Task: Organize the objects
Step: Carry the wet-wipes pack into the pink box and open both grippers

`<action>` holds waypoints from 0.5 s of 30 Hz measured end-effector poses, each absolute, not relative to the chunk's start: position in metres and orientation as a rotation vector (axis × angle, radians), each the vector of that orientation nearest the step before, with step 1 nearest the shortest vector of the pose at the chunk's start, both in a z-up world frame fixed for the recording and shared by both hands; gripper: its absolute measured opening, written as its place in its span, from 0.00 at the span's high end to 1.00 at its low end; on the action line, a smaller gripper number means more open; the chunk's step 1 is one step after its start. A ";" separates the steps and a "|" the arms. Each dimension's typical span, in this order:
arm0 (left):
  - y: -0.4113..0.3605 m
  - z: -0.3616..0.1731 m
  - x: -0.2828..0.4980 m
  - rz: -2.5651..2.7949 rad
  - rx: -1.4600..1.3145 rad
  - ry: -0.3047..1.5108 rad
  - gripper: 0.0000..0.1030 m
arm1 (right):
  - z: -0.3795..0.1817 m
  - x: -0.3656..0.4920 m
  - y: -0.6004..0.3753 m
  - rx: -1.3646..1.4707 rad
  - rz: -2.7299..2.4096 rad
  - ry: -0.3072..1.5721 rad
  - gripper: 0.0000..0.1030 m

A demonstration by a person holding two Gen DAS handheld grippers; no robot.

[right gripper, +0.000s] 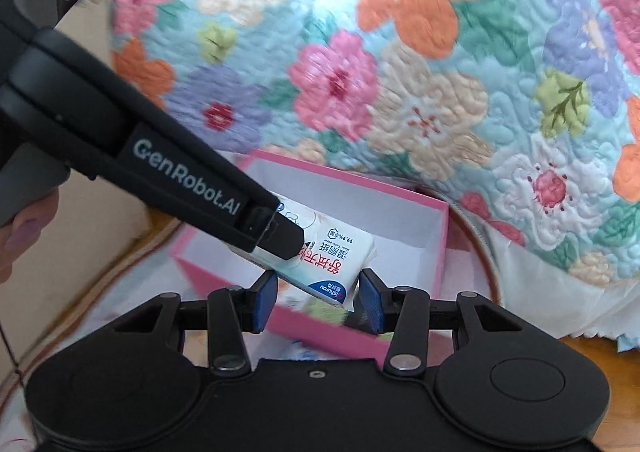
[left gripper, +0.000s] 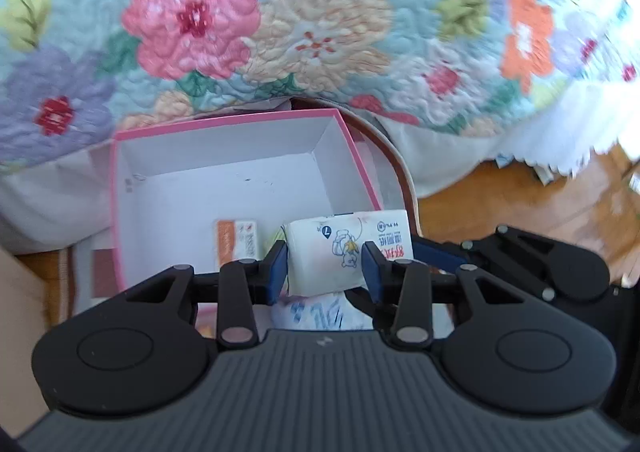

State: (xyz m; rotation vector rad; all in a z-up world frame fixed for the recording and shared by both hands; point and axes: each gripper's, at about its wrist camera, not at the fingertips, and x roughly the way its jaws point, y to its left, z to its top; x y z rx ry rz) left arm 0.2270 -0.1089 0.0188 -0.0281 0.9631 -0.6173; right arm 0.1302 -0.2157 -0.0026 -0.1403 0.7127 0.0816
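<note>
A pink box (left gripper: 120, 211) with a white inside stands open below a flowered quilt. My left gripper (left gripper: 324, 264) is shut on a white wet-wipe pack (left gripper: 348, 244) with a cartoon print and holds it over the box's near right corner. A small orange and white packet (left gripper: 236, 240) lies inside the box. In the right wrist view the left gripper (right gripper: 280, 240) comes in from the left, holding the same pack (right gripper: 340, 264) over the box (right gripper: 438, 236). My right gripper (right gripper: 318, 304) is open at the box's near wall, its fingertips either side of the pack's lower end.
The flowered quilt (left gripper: 320, 31) hangs over the bed behind the box. A wooden floor (left gripper: 500, 203) shows at the right. A round brown-rimmed object (left gripper: 404, 171) sits behind the box. Printed packets (left gripper: 316, 316) lie under the left gripper. A cardboard edge (left gripper: 20, 312) is at far left.
</note>
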 end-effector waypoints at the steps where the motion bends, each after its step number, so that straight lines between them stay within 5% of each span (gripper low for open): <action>1: -0.115 0.011 0.238 -0.619 -0.027 0.980 0.63 | -0.009 0.140 -0.220 -0.151 0.079 0.729 0.51; 15: -0.152 -0.098 0.334 -0.584 -0.169 1.111 0.62 | -0.088 0.246 -0.253 -0.139 -0.004 0.955 0.52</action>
